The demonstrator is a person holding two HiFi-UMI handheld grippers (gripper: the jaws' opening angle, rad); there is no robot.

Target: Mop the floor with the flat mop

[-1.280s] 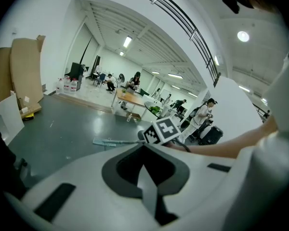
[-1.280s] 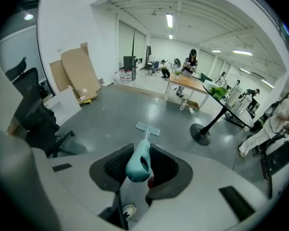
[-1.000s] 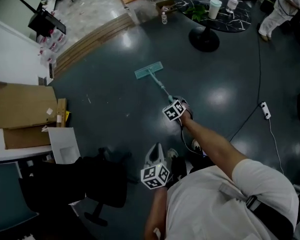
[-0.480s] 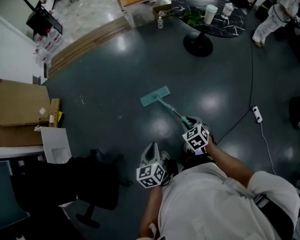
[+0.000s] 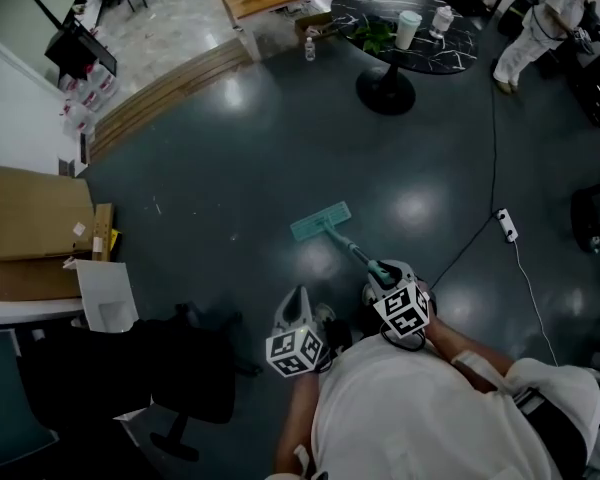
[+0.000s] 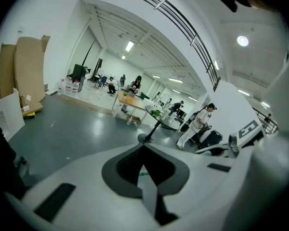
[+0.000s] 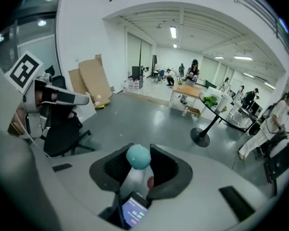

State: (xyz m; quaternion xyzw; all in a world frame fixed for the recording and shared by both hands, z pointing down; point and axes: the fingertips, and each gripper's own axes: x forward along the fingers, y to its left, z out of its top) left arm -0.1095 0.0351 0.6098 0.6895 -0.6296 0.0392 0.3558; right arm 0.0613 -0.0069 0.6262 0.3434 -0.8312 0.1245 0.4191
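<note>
The flat mop lies with its teal head (image 5: 321, 221) flat on the dark floor (image 5: 230, 168), just ahead of me. Its handle (image 5: 352, 251) slants back to my right gripper (image 5: 382, 272), which is shut on it close to my body. In the right gripper view the handle's teal round end (image 7: 137, 157) sits between the jaws. My left gripper (image 5: 298, 296) is held beside it, to the left, off the mop. In the left gripper view the left gripper (image 6: 144, 161) has its jaws together with nothing between them.
A black office chair (image 5: 175, 368) stands at my left, beside cardboard (image 5: 30, 218) and a white board (image 5: 105, 293). A power strip (image 5: 506, 225) and its cable lie on the floor to the right. Farther off are a round black table (image 5: 410, 28), a wooden step (image 5: 170, 83) and a person (image 5: 540, 18).
The right gripper has pulled the mop back toward me; the mop head slid nearer across the floor. The left gripper stayed near my body.
</note>
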